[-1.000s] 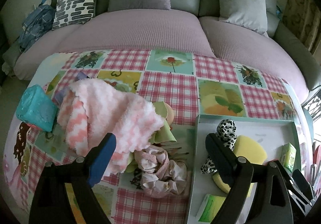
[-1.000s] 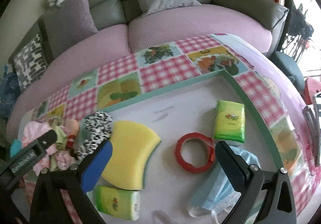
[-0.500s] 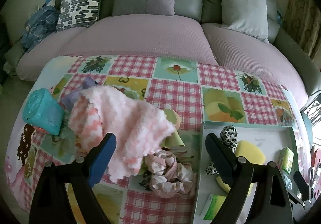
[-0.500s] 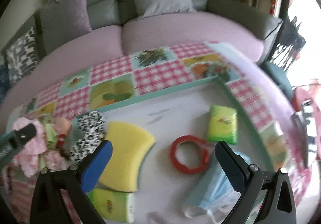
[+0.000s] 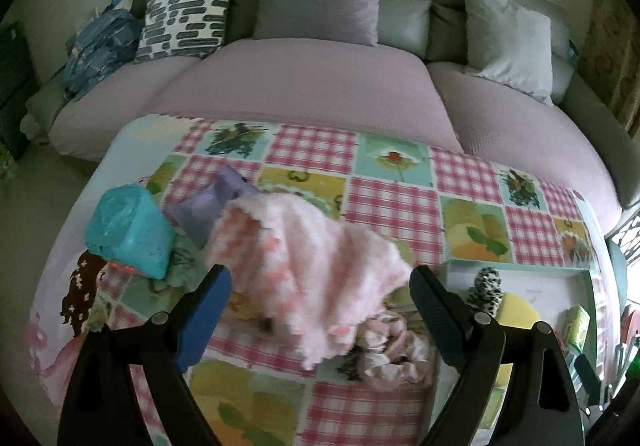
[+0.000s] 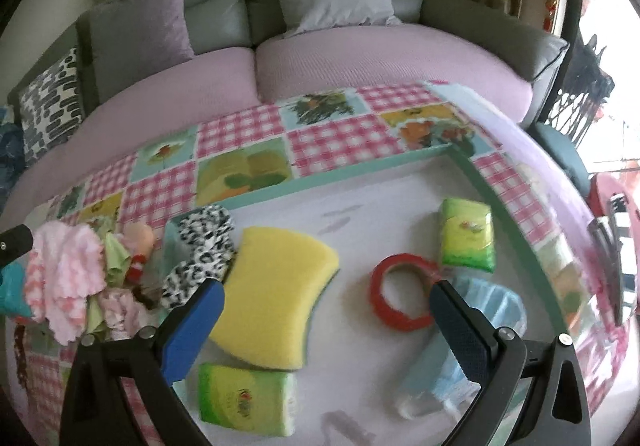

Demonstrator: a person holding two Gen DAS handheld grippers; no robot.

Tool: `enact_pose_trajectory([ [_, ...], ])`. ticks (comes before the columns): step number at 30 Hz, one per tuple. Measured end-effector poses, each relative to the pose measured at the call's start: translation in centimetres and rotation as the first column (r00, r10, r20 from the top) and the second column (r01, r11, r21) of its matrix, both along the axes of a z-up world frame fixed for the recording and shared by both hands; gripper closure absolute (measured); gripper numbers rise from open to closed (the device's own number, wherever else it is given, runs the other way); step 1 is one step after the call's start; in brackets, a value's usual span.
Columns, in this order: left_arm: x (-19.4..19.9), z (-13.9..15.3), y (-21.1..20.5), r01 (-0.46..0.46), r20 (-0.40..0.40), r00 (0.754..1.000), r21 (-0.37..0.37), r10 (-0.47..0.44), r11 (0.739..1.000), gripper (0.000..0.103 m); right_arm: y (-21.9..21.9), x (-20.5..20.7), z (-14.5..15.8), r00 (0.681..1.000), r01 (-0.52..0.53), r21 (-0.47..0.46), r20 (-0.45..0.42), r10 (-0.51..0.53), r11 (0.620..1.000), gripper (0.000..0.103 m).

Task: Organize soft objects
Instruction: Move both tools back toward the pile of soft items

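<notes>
My left gripper (image 5: pixel 320 298) hangs with jaws spread wide and nothing pinched, just above the pink fluffy cloth (image 5: pixel 308 266) that heads the pile left of the tray (image 6: pixel 360 170). My right gripper (image 6: pixel 326 308) is likewise released, hovering over the tray between the yellow sponge (image 6: pixel 276 286) and the red tape roll (image 6: pixel 398 298), holding nothing. To take the cloth well, I judge I should come down over its thick middle fold, close on a full bunch rather than a loose edge, and lift straight up so it does not drag the crumpled pink fabric (image 5: pixel 392 350) beneath it or the teal block (image 5: pixel 128 234) further left of the tray. The cloth looks plush and shaggy, pale pink with darker zigzag bands, draped in a limp heap; I expect it to sag and trail once raised, so it needs height before crossing the tray's rim.
</notes>
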State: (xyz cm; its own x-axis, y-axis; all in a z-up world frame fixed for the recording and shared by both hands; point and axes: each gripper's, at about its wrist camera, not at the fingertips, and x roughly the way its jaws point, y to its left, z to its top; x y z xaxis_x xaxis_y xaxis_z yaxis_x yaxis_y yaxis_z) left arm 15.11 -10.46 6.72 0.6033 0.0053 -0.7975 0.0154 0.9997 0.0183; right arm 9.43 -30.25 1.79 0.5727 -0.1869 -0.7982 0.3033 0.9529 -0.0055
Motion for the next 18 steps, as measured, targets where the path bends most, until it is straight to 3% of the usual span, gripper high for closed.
enact_pose_trajectory([
  [5, 0.5, 0.2, 3.5, -0.061, -0.013, 0.998, -0.042, 0.06, 0.997, 0.012, 0.9, 0.1, 0.0, 1.0, -0.019, 0.027, -0.002, 0.019, 0.999, 0.0],
  [9, 1.0, -0.5, 6.3, -0.108, -0.048, 0.993, -0.095, 0.104, 0.99, 0.012, 2.2, 0.1, 0.3, 0.999, -0.037, -0.019, -0.013, 0.037, 0.999, 0.0],
  [18, 2.2, -2.4, 9.8, -0.154, -0.116, 0.984, -0.208, 0.132, 0.966, 0.012, 6.8, 0.5, 1.1, 0.988, -0.149, -0.015, -0.046, 0.148, 0.989, 0.0],
])
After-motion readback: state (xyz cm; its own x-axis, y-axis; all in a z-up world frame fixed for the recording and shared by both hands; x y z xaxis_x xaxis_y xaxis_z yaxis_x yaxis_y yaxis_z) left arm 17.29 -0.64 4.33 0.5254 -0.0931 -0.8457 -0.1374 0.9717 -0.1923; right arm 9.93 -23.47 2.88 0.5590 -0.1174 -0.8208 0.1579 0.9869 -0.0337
